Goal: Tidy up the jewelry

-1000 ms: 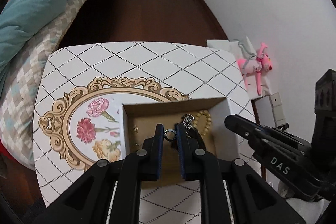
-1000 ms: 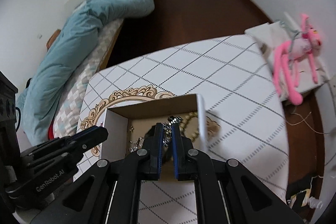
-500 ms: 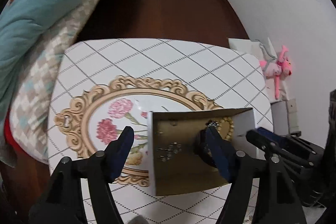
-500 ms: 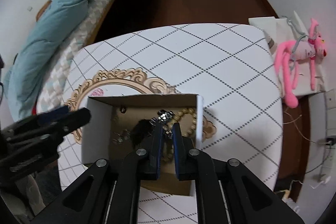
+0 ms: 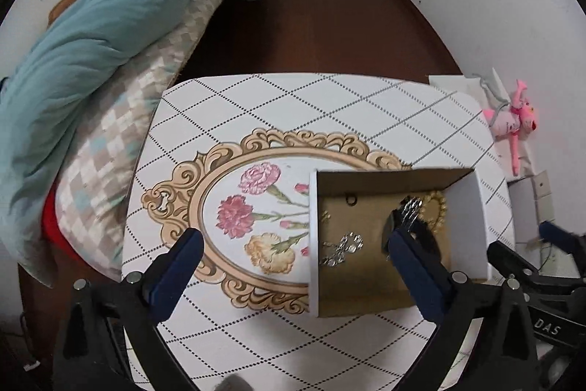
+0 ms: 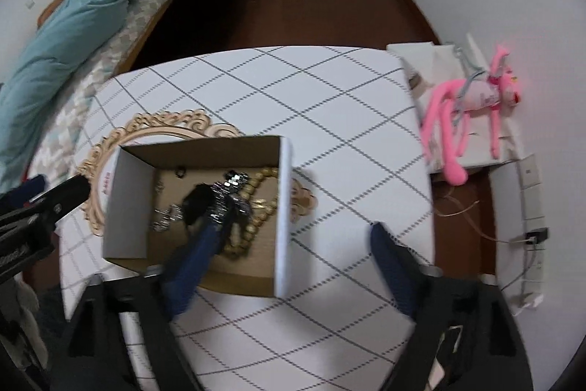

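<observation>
Landmark: cardboard box (image 5: 479,229), open-topped, white outside and brown inside, standing on the table (image 5: 293,105) over the right end of the printed gold frame with carnations (image 5: 205,185).

Left gripper (image 5: 293,244): jaws spread wide and holding nothing; one blue-padded finger hangs over the table left of the box, the other over the box interior.

Right gripper (image 6: 296,237): jaws spread wide and holding nothing; one finger lies over the box interior, the other over the table right of the box. The frame is motion-blurred.

Beaded bracelet (image 6: 256,204): tan beads, on the box floor against the right-hand wall.

Silver sparkly piece (image 6: 230,189): inside the box, lying partly over the beaded bracelet and touching a black item (image 6: 196,204); its kind cannot be told.

Silver chain piece (image 5: 342,248): on the box floor near the left wall, apart from the bracelet.

Small dark ring (image 5: 352,198): on the box floor near the far wall.

Tiny gold piece (image 5: 325,217): on the box floor by the left wall, too small to identify.

Bed with teal duvet (image 5: 110,6): well left of the box, beyond the table edge.

Pink plush toy (image 6: 472,105): well right of the box, off the table, lying on a white surface by the wall.
</observation>
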The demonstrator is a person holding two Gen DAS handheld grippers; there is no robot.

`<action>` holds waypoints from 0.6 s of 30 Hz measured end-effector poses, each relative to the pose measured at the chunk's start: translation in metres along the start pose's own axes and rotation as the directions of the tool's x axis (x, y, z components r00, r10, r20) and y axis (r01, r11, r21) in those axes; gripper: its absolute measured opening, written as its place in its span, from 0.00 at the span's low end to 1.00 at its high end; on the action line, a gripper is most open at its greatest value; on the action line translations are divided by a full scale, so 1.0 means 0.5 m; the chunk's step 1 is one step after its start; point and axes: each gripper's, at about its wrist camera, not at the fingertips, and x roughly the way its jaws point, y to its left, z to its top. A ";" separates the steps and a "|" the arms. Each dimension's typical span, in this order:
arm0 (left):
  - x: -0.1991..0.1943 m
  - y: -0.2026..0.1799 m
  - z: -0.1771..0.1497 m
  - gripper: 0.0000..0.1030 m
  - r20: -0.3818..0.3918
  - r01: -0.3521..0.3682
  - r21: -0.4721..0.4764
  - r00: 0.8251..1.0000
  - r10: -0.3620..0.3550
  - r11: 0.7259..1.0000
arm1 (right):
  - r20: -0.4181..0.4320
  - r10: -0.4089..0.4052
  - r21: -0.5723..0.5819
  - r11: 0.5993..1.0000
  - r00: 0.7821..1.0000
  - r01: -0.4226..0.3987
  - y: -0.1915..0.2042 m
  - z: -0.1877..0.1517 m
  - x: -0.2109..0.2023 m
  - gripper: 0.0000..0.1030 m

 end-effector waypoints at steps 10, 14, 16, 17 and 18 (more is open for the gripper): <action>-0.005 -0.016 -0.053 1.00 -0.004 -0.014 0.008 1.000 0.014 1.000 | 0.045 -0.061 -0.031 0.998 0.997 0.063 0.016 -0.046 -0.015 1.00; -0.037 -0.016 -0.066 1.00 0.021 -0.013 0.004 1.000 0.013 1.000 | 0.065 -0.056 -0.022 0.998 0.996 0.058 0.018 -0.058 -0.041 1.00; -0.064 -0.016 -0.073 1.00 0.045 -0.011 0.001 0.999 0.011 1.000 | 0.081 -0.052 -0.017 0.998 0.995 0.054 0.019 -0.067 -0.061 1.00; -0.078 -0.015 -0.077 1.00 0.055 -0.009 -0.001 0.998 0.009 1.000 | 0.093 -0.050 -0.014 0.999 0.994 0.051 0.020 -0.072 -0.074 1.00; -0.090 -0.015 -0.081 1.00 0.064 -0.006 -0.002 0.998 0.006 1.000 | 0.104 -0.049 -0.012 0.999 0.993 0.050 0.020 -0.078 -0.089 1.00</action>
